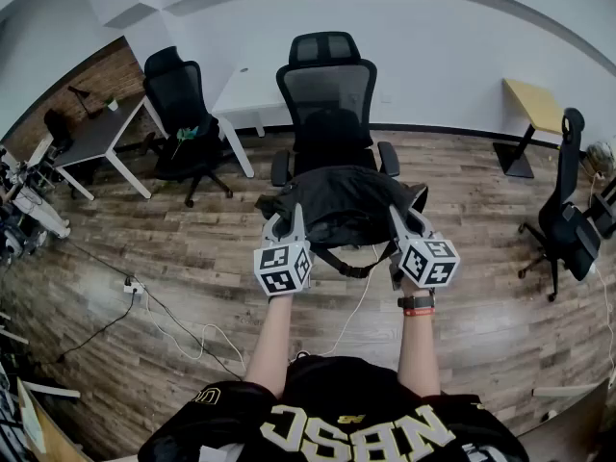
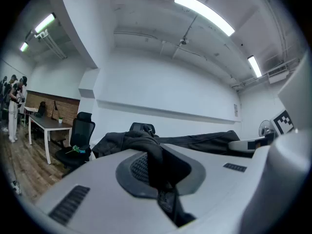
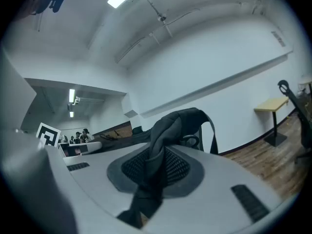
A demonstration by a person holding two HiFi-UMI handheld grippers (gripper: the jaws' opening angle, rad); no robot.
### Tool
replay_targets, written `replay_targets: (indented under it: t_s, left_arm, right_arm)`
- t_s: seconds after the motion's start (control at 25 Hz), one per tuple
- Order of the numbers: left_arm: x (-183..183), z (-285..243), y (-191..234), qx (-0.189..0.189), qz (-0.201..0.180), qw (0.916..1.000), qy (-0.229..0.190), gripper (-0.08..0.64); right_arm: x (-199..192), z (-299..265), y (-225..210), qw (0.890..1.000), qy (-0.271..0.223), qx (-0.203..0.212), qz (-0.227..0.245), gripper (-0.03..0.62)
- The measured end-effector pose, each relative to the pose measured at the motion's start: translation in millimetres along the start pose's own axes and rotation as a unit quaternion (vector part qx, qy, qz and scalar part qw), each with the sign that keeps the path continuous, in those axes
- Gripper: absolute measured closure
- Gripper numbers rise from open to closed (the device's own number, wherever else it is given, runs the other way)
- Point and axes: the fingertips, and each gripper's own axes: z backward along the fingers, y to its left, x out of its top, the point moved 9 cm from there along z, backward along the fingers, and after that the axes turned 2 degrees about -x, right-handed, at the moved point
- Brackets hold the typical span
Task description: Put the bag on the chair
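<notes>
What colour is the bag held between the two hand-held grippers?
The bag is black, clearest in the head view.

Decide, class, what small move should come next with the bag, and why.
Probably ease the bag forward and down toward the seat of the chair: the left tool and right tool are both shut on its fabric, holding it up just before the chair.

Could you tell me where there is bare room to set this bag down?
Bare floor lies between the middle chair and the right chair. The middle chair's seat is hidden behind the bag. The left is crowded: a power strip on the floor, something green on the left chair.
</notes>
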Motion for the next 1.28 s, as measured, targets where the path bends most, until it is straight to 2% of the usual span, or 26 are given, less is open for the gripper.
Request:
replay_targets:
  t_s: [0.2, 0.44, 0.6, 0.8, 1.0, 1.28]
  left_arm:
    - [-14.0, 3.1, -19.2, 0.000, 0.014, 0.9999, 0.004, 0.534]
    - [-26.5, 1.8, -16.4, 0.005, 0.016, 0.9997, 0.019, 0.534]
    - [-35.6, -20.9, -10.3, 0.002, 0.020, 0.9996, 0.019, 0.534]
    - [-43.3, -79.2, 10.1, -0.009, 0.024, 0.9996, 0.011, 0.534]
    - [-29.7, -152.5, 56.7, -0.008, 0.029, 0.9995, -0.001, 0.534]
    - [-22.8, -236.5, 110.6, -0.031, 0.031, 0.9990, 0.007, 0.534]
  right_arm:
    - [3.6, 12.6, -15.2, 1.000, -0.001, -0.016, -0.007, 0.528]
    - [-12.9, 8.3, -17.1, 1.000, 0.013, -0.016, -0.016, 0.529]
    - [-16.3, -9.6, -25.5, 1.000, 0.020, -0.022, -0.008, 0.529]
    - [-11.3, -68.0, -46.8, 0.999, 0.018, -0.033, -0.004, 0.528]
    - [8.8, -152.5, -40.3, 0.999, 0.022, -0.016, 0.022, 0.517]
    - [20.8, -246.7, -47.9, 0.998, 0.035, -0.036, 0.023, 0.517]
